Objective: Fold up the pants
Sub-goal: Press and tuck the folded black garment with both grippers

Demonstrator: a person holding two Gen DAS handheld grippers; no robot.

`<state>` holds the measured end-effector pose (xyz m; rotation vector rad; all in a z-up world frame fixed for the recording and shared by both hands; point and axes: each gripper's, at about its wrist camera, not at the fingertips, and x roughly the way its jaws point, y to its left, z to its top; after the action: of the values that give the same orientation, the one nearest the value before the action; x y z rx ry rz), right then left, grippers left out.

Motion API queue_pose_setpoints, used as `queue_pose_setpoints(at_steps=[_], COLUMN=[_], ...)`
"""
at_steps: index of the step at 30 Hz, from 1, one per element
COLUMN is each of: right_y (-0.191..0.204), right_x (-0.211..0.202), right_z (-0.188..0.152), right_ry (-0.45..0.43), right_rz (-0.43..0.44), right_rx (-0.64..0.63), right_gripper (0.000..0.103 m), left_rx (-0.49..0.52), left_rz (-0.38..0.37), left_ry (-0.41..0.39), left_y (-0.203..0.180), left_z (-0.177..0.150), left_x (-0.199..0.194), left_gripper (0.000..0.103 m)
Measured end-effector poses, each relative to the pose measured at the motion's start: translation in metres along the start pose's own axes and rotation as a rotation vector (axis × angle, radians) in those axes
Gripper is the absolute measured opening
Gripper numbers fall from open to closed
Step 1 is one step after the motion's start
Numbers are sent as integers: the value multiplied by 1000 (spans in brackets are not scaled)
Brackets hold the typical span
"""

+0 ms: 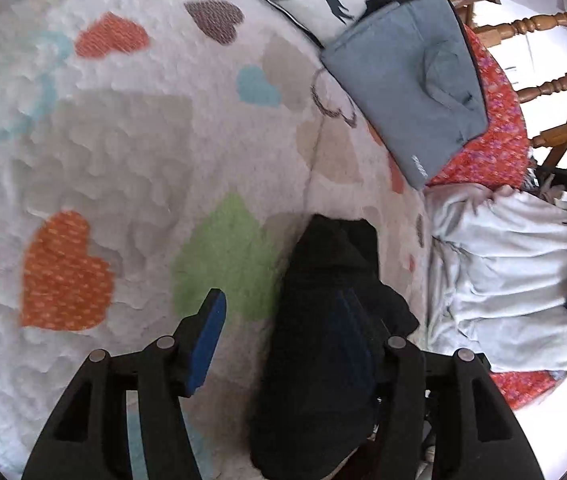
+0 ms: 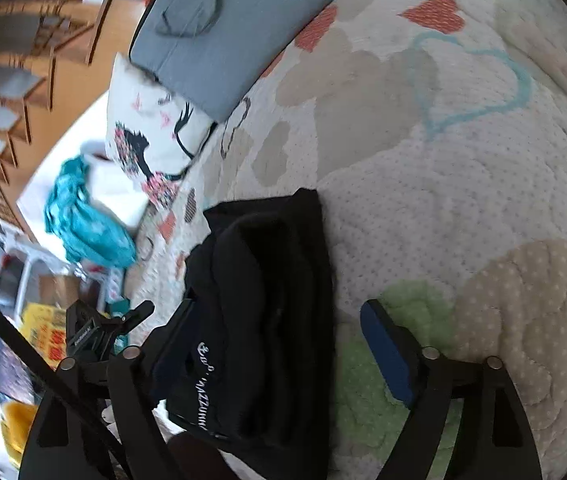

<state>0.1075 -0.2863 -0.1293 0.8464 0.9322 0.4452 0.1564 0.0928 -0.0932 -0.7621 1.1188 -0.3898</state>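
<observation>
We see both hand-held grippers, left (image 1: pixel 283 320) and right (image 2: pixel 279 332), jaws wide, black pants (image 1: pixel 331 320) bunched between fingers on the quilt (image 1: pixel 123 152); grip unclear.

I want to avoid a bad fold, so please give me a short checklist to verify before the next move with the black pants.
1. Left tongs open: ok, jaws stand wide apart.
2. Right tongs open: ok, also wide.
3. Black pants lying on the heart quilt: ok, but bunched, not flat.
4. Pants gripped: not ok, each tongs has only one finger against the cloth.
5. Grey bag apart from the pants: ok.
6. Pants' near edge: cannot tell, hidden below the tongs.
</observation>
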Motion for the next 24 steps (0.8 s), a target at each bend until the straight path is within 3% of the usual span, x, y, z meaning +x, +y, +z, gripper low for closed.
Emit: queue_pose_setpoints(at_steps=[4,6,11,13,14,15,16,18,24], right_y=[2,5,19,23,23,23,22,28,72], right_x=[3,7,27,38,46,49,52,52,51], right_z=[0,0,1,2,4,4,6,8,32], right_ry=[19,41,81,108,137,145,153,154,134], right_rz=[-5,0,7,53,86,95,114,128,108], right_rx=[-18,-30,-83,-69,-43,-27,-9,-9,-122], right_gripper=[91,91,90,84,70,57,47,43,42], left_rx=[73,114,106,116,109,98,86,88,67], left_rz=[-69,-52,-56,-51,-64,-81,-100,-116,-155], left_ry=[60,87,91,101,112,114,111,89,17], left_y=[-17,-26,-32,-35,-34,-33,-32,-34,-49], left_z=[-2,-2,1,0,-1,0,1,4,35], left_x=[25,41,62,61,58,55,50,35,16], left_gripper=[56,65,69,52,38,33,32,32,32])
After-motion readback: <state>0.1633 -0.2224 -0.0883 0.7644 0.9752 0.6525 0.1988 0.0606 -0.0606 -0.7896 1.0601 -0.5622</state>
